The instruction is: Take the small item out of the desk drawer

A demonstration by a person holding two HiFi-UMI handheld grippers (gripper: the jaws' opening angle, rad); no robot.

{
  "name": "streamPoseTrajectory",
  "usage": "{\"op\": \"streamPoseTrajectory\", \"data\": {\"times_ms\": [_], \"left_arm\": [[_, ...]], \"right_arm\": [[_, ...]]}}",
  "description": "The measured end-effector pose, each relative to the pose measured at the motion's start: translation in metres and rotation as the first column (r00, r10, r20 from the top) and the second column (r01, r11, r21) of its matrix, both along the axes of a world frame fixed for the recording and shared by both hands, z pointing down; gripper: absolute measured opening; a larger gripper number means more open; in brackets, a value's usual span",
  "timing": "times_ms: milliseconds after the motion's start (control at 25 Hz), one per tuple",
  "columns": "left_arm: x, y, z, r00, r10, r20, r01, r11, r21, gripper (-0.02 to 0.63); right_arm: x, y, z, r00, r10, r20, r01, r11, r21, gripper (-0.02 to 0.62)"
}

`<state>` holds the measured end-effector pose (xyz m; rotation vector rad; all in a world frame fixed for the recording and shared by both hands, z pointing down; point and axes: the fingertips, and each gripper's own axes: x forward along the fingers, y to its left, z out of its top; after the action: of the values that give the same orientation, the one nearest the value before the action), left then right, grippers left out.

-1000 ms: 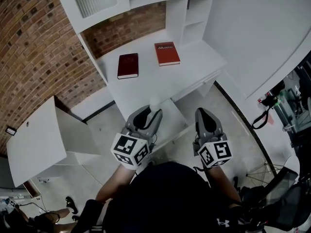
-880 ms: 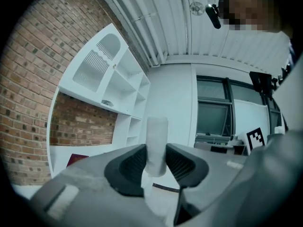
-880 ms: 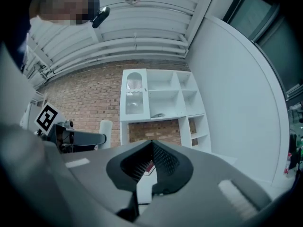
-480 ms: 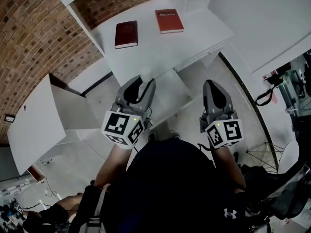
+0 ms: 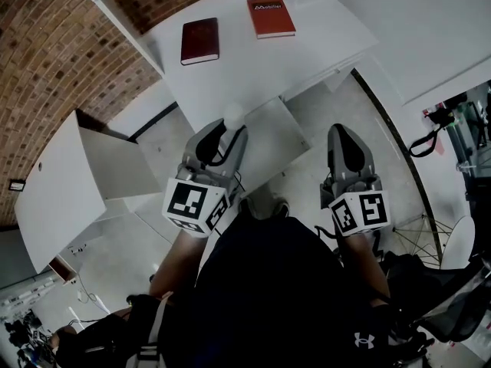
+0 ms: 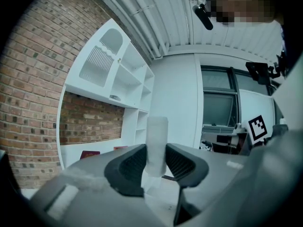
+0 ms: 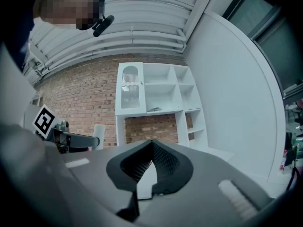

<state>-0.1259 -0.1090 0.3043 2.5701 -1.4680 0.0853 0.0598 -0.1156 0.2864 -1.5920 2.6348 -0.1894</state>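
Though overhead shows little, left gripper (image 6: 155, 157) clamps cylinder (image 6: 157, 132).

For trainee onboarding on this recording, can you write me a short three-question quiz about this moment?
1. True or false: the left gripper is shut on the white cylinder.
2. The right gripper holds: A) a book, B) nothing, C) the cylinder.
3. Fill in: in the head view, the dark red book lies to the ___ of the red book.
Key: 1 true; 2 B; 3 left.
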Motion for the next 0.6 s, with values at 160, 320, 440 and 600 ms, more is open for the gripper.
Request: {"op": "streamPoseTrajectory", "data": {"times_ms": [160,320,440,600], "left_arm": [[0.0013,-0.0003,0.0019,1.000,0.008,0.004,-0.008,1.000,0.001,0.140],[0.0021,-0.0013,0.0034,1.000,0.012,0.012,-0.012,1.000,0.004,0.140],[0.0003,-0.0028,0.0039,1.000,0.011,0.012,-0.011,1.000,0.001,0.140],[0.0000,-0.0037,0.0045,1.000,0.012,0.006,-0.012,1.000,-0.002,0.140]], "right_arm": [[-0.0002,-0.0012,0.0016,1.000,-0.002,0.001,0.002,1.000,-0.002,0.002],[0.0001,-0.0033,0.0038,1.000,-0.003,0.001,0.003,1.000,-0.006,0.002],[-0.0021,-0.0047,0.0042,1.000,-0.007,0.001,0.007,1.000,-0.007,0.002],[-0.0038,-0.0062,0.0040,1.000,-0.010,0.001,0.010,1.000,-0.007,0.002]]}}
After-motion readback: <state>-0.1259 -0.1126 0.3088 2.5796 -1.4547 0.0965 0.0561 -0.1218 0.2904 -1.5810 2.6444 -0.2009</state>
